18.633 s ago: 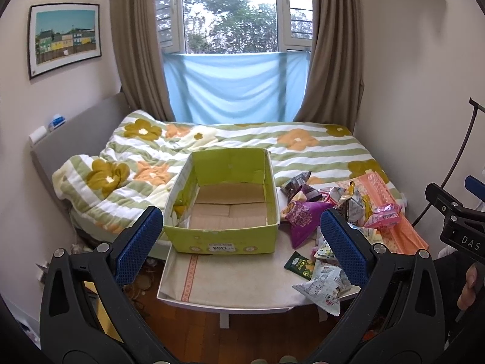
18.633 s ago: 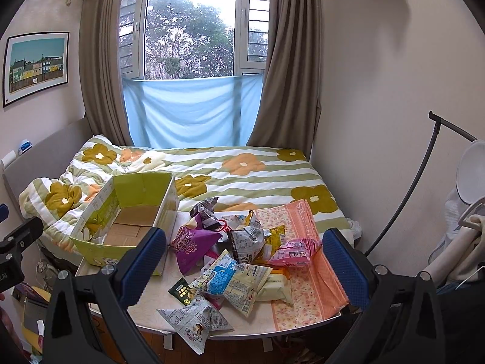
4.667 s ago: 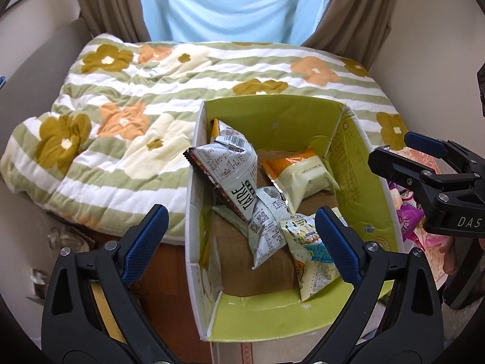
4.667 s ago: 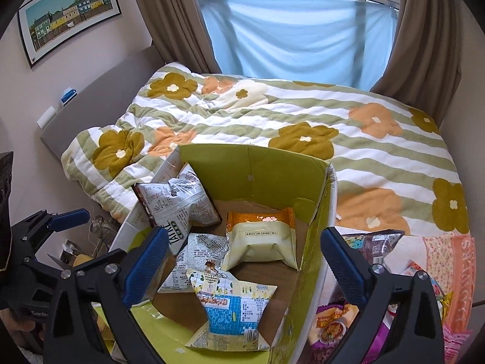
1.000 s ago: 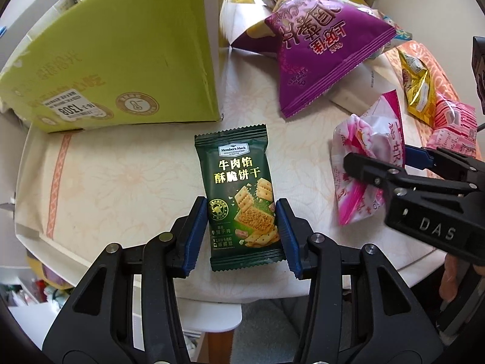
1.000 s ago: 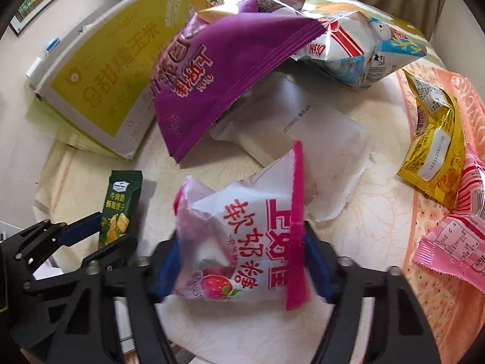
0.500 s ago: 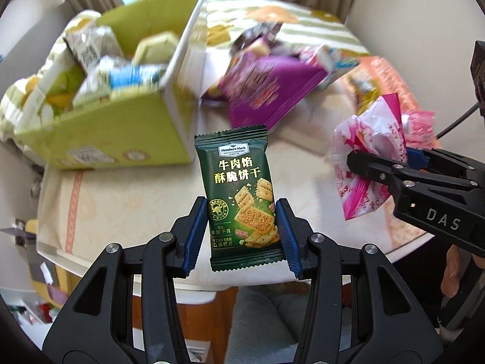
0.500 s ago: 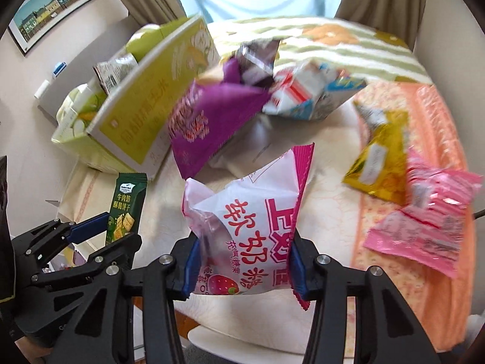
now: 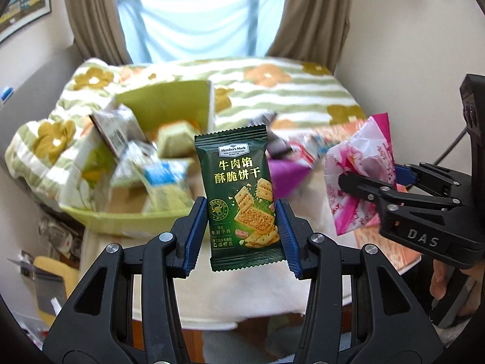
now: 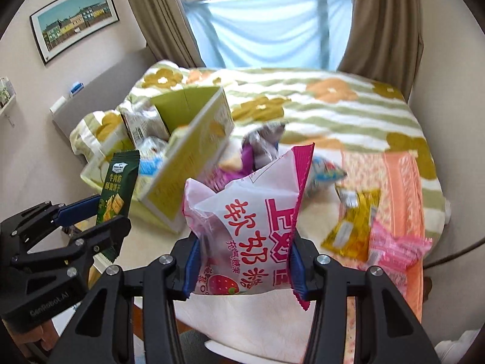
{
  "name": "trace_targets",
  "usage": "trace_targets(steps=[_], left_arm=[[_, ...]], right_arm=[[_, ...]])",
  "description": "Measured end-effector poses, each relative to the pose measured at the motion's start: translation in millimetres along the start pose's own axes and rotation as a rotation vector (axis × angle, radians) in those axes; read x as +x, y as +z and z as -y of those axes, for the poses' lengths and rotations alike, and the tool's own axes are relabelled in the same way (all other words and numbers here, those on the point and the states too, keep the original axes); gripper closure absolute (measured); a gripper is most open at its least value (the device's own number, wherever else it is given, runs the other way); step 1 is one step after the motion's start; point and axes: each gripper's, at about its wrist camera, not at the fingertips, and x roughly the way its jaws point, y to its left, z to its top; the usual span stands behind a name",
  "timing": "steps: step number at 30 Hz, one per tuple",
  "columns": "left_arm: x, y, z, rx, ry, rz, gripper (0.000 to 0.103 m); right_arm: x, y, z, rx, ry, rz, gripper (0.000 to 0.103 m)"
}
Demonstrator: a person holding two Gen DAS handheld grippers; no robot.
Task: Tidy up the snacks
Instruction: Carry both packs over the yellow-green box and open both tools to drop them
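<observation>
Both packets are now up off the worktop (image 9: 242, 303) and level with the green box (image 9: 169, 103), where a second ago they lay flat on the cloth just in front of it. The left hand-held gripper (image 9: 242, 233) is closed about the lower half of the green biscuit pack (image 9: 239, 194), its blue pads pressing the two side edges, so the pack stands upright in front of the box's near wall. The right hand-held gripper (image 10: 242, 261) is clamped on the bottom of the pink candy bag (image 10: 251, 218), which puffs out above the pads; in the left view that bag hangs well to the right of the box, over the worktop.

The box sits at the far left of the worktop, against the bed (image 10: 318, 100), and already holds several packets; they are blurred, so their number cannot be read. To the right of the box more snacks lie loose: a purple bag (image 9: 285, 176), a yellow pack (image 10: 351, 227) and a pink pack (image 10: 397, 251) farthest from it.

The lift suggests the pick-up is finished and the carry to the box is under way. The task looks partly done, with these two packets to drop in and the loose ones right of the box left to fetch. The puffy candy bag may slip, being held only by its base.
</observation>
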Motion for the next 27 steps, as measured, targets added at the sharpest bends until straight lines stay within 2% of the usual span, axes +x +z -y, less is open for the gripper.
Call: trace_targets(steps=[5, 13, 20, 24, 27], left_arm=[[-4.5, 27.2, -54.0, -0.013, 0.008, 0.047, 0.061], [12.1, 57.4, -148.1, -0.008, 0.015, 0.035, 0.061], [57.2, 60.0, -215.5, 0.015, -0.037, -0.062, 0.061], [89.2, 52.5, -237.7, 0.011, -0.055, -0.147, 0.061], [103.7, 49.0, -247.0, 0.002, -0.082, -0.173, 0.061]], right_arm=[[3.0, 32.9, -30.6, -0.016, 0.002, 0.051, 0.058], [42.3, 80.6, -98.8, -0.007, 0.014, 0.079, 0.058], [88.1, 97.0, -140.1, 0.044, -0.012, 0.028, 0.058], [107.3, 97.9, -153.9, 0.082, -0.033, -0.004, 0.058], [118.7, 95.8, -159.0, 0.100, -0.052, -0.030, 0.058]])
